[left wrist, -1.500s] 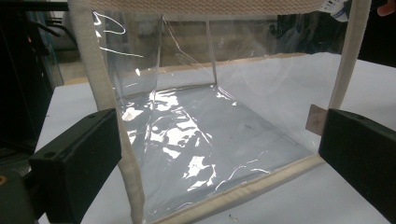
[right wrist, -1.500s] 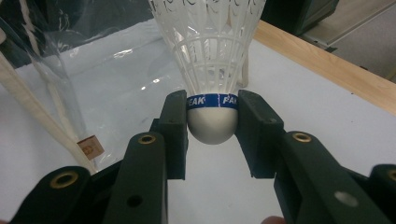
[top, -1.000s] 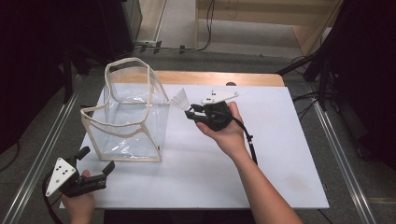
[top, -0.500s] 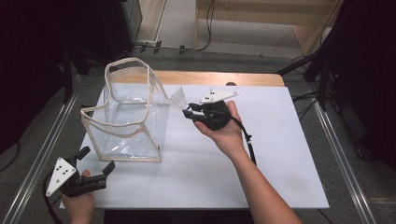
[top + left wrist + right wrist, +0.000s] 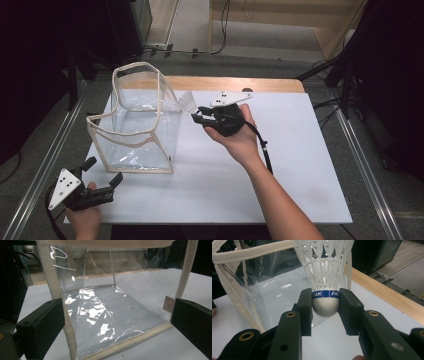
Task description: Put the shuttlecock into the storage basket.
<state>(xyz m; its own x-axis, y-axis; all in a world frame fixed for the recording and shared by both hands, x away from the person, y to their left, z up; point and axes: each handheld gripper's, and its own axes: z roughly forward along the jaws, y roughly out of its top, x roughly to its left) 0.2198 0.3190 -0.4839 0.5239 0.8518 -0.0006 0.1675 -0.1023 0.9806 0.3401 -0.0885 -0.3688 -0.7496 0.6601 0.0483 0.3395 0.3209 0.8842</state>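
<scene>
Premises: lab / test-recording setup, not a home. Evidence: white work board (image 5: 300,165) laid on a wooden table (image 5: 235,83), framed left & right by aluminium rails (image 5: 362,170). Black equipment and stands around the table, dark surrounds. Cables (image 5: 225,20) run across a grey floor (image 5: 190,25) behind; wooden cabinet (image 5: 300,12) at rear. Person works w/ instrumented handheld grippers, e.g. left gripper (image 5: 102,177) w/ grey marker plate & trailing cable.
</scene>
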